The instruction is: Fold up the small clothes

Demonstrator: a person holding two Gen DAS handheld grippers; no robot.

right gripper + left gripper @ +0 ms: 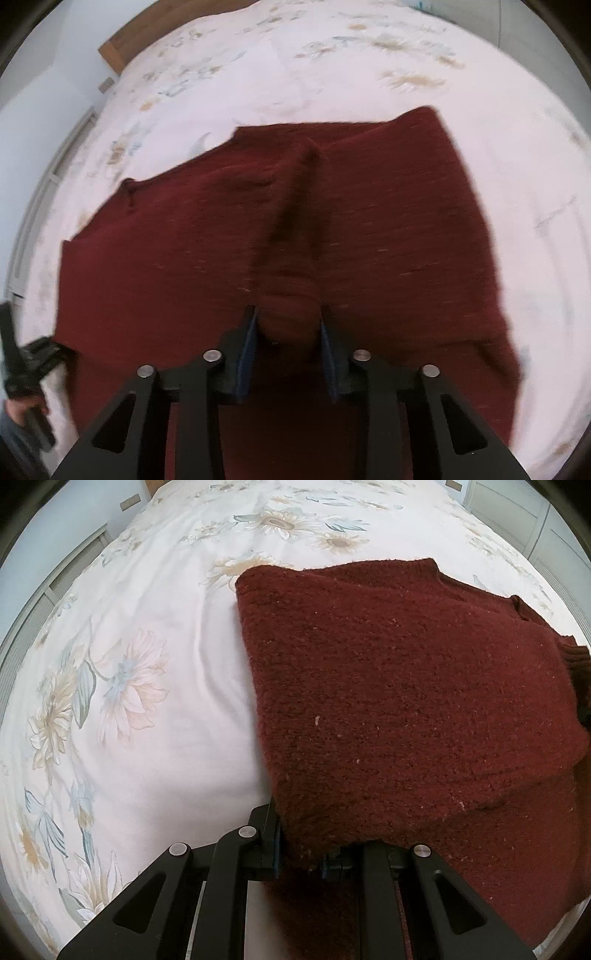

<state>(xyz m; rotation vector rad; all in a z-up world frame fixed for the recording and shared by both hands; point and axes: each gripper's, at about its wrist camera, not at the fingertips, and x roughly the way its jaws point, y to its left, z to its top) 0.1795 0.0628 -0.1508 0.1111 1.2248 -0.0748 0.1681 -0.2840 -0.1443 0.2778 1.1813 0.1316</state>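
Note:
A dark red knitted sweater [406, 686] lies on the flowered bed sheet [147, 664]. My left gripper [303, 845] is shut on the sweater's near left edge, and the knit drapes over its fingers and hides the tips. In the right wrist view the sweater [184, 240] spreads wide across the bed. My right gripper [288, 328] is shut on a bunched ridge of the knit, which bulges between the blue pads [249, 343]. The left gripper [26, 373] also shows at the far left edge of that view.
The white sheet with flower print [332, 66] covers the whole bed. A wooden headboard [147, 33] stands at the far end. Pale walls and cabinet fronts [517, 513] line the sides of the bed.

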